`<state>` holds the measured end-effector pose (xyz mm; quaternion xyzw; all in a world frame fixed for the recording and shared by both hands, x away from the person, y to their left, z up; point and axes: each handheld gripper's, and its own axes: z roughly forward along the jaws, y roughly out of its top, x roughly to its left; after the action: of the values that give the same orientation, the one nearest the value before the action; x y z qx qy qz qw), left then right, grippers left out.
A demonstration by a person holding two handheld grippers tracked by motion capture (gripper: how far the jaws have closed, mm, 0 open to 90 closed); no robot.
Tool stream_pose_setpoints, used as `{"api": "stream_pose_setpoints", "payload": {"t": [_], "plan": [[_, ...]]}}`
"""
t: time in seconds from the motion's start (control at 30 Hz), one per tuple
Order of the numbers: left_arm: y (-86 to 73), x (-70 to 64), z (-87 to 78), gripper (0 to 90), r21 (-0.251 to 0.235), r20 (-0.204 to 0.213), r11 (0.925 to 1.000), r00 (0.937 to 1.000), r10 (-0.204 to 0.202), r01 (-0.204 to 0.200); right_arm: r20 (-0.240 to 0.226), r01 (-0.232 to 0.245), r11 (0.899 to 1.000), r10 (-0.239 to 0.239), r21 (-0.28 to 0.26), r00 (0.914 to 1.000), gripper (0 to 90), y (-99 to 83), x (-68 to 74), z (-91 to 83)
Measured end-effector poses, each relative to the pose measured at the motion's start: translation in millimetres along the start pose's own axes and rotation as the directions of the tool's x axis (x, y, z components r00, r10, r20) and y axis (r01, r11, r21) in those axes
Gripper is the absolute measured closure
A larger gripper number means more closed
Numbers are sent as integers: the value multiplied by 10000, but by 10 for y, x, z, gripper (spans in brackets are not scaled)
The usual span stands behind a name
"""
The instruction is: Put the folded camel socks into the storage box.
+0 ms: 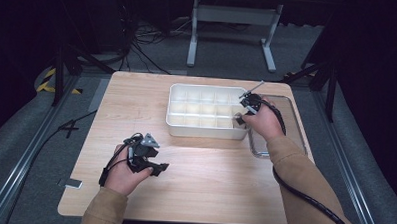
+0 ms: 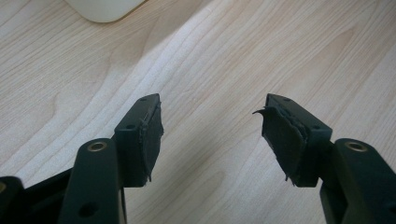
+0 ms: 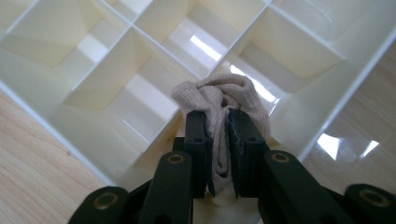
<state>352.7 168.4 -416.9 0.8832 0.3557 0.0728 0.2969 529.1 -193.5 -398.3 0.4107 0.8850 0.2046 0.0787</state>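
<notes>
Pale wood is running across the table (image 1: pixel 199 177) in the high view, and a white divided tray (image 1: pixel 206 112) is sitting on its far half. Beside the tray's right end a clear lid or shallow bin (image 1: pixel 291 130) is lying, partly covered by the person's right hand (image 1: pixel 262 123) and sleeve. The right gripper (image 1: pixel 241 118) is reaching over the tray's near right corner; what it is gripping is too small to make out from up here. The left gripper (image 1: pixel 157 166) is hovering low over bare wood, well apart from the tray, pointing right.

In the left gripper view the two black jaws are standing wide apart — released, nothing between them. The pads (image 2: pixel 150 140) are looking frayed at their edges. A rounded white corner of the tray (image 2: pixel 105 9) is getting cut off at the top edge.

In the right gripper view the jaws are clenched on a beige knit cloth (image 3: pixel 219 100), perhaps a sock. Its lower end is hanging down between the jaws and out of sight, so its full length is hidden. Its long axis is running along the jaws, the bunched end pointing away from the camera, over a compartment at the tray's edge (image 3: pixel 322 116) — whether it is touching the bottom I cannot tell.
</notes>
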Motion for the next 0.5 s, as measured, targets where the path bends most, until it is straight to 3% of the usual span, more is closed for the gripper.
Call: {"api": "stream_pose_setpoints", "payload": {"t": [0.17, 0.37, 0.5], "plan": [[1, -8, -4, 386, -7, 38, 10000, 10000, -8, 8, 99, 148, 9988, -153, 464, 9998, 791, -1, 33, 107], [-5, -14, 6, 386, 69, -1, 10000, 10000, 30, -30, -235, -262, 9961, 283, 846, 9993, 794, -4, -14, 223], [-13, -23, 9, 386, 97, -27, 9999, 10000, -28, 28, 65, 27, 9944, -34, 1058, 10000, 792, 27, 27, 261]]}}
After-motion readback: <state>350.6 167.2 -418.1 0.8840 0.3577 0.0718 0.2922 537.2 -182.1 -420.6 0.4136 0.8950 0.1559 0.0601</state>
